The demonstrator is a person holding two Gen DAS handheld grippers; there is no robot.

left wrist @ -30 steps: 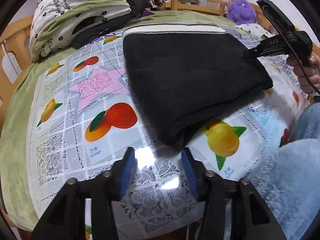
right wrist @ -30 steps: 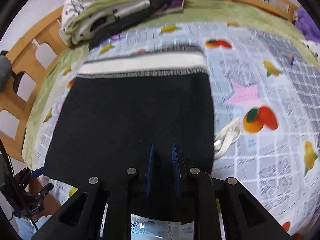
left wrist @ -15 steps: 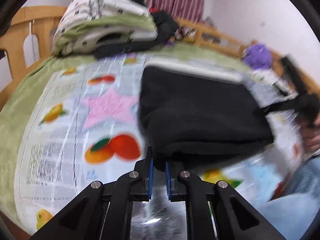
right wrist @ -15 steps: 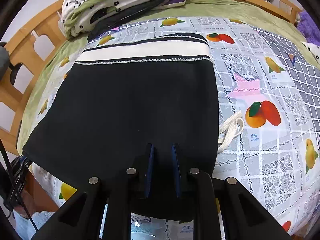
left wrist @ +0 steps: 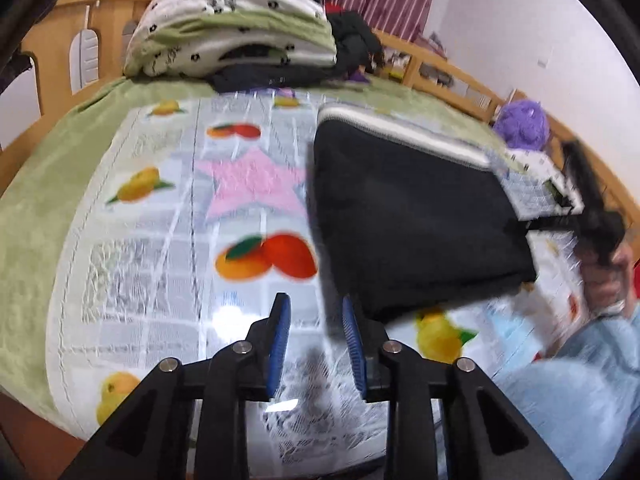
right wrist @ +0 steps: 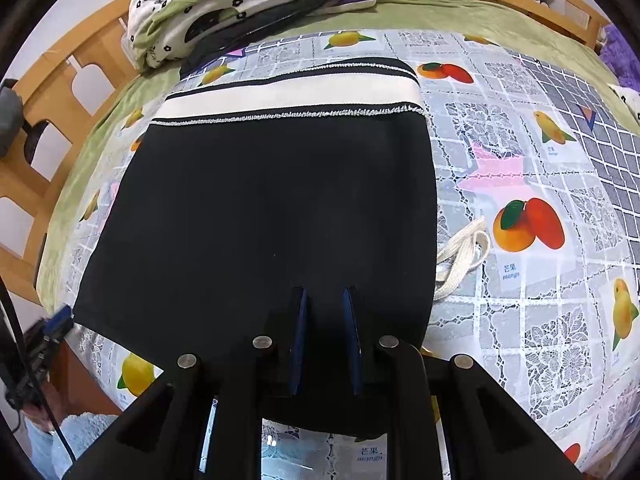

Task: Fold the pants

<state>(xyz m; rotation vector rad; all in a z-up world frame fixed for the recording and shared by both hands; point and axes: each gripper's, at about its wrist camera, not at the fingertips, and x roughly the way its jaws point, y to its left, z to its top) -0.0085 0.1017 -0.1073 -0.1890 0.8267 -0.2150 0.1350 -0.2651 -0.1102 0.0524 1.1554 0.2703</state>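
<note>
Bed (right wrist: 460, 8), green blanket, fruit-print cloth (right wrist: 540, 184) on top; folded black pants (right wrist: 272, 208) centre, bedding pile (right wrist: 216, 4) far left.

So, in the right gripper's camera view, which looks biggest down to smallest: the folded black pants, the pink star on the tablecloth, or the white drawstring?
1. Folded black pants, by far the largest.
2. Pink star print.
3. White cotton drawstring, though fisheye distortion makes the last two close.

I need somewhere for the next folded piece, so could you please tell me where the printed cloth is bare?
Bare cloth lies beside the black pants, around the pink star and mango print, before the left gripper. The head end is crowded with folded bedding. A white drawstring lies at the pants' edge.
</note>
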